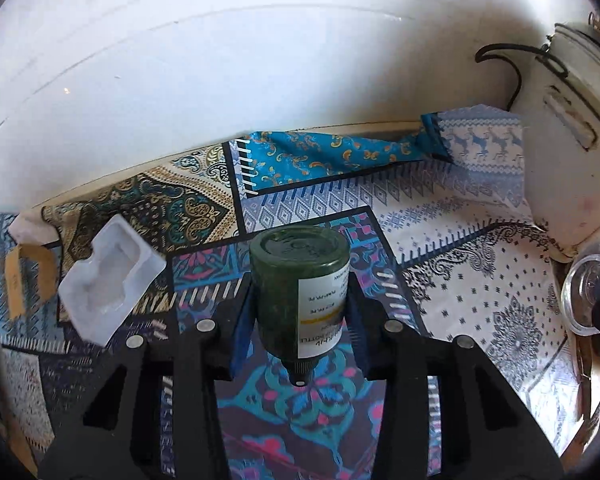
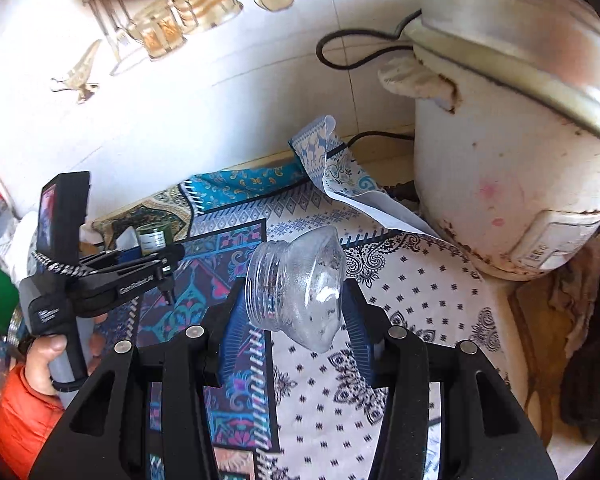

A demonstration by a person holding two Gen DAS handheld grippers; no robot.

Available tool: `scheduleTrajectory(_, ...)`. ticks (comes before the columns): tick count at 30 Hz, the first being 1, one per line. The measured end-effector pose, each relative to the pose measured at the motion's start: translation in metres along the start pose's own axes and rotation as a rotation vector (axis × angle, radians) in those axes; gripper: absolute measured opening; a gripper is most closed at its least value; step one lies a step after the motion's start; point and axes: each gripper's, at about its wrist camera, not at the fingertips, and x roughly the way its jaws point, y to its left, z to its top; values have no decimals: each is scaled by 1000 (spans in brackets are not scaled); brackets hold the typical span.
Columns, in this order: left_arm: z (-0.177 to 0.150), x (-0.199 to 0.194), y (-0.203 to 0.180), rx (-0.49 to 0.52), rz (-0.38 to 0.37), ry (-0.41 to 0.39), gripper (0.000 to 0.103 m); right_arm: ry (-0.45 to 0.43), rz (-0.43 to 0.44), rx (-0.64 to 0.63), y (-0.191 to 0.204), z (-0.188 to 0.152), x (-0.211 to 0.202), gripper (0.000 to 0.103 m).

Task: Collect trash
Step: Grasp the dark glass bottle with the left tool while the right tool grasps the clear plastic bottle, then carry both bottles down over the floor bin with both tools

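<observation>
My left gripper [image 1: 300,308] is shut on a small dark green bottle [image 1: 296,280] with a white label, held cap toward the camera above the patterned tablecloth [image 1: 480,280]. My right gripper [image 2: 296,308] is shut on a clear empty glass jar [image 2: 300,284], tilted with its threaded mouth to the upper left. The left gripper [image 2: 156,258] with the green bottle [image 2: 153,239] also shows at the left of the right wrist view. A white moulded plastic tray [image 1: 108,280] and a piece of brown cardboard [image 1: 26,276] lie on the cloth to the left.
A white rice cooker [image 2: 512,152] with a black cord [image 2: 364,52] stands at the right against the tiled wall [image 1: 260,60]. The folded-up cloth corner [image 2: 324,156] lies beside it. The clear jar [image 1: 588,292] shows at the right edge of the left wrist view.
</observation>
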Motion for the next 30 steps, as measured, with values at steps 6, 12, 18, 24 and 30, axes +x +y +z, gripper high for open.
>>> scheduleTrajectory(6,-43,-80,-10,-122,38,-77,41,-2,90,-101,6,-20,-37,43)
scheduleTrajectory(12,-93,-158,-12,-204,74,-139,41,-12,151,-179,22,-42,-66,43)
scheduleTrajectory(18,-143,-214,-19,-211,91,-174,41,-46,176,-215,42,-73,-103,43)
scheduleTrajectory(24,-201,-254,-26,-153,115,-191,41,-69,156,-197,60,-113,-129,43)
scheduleTrajectory(30,-266,-287,-28,-79,107,-180,41,-71,128,-175,88,-170,-159,43)
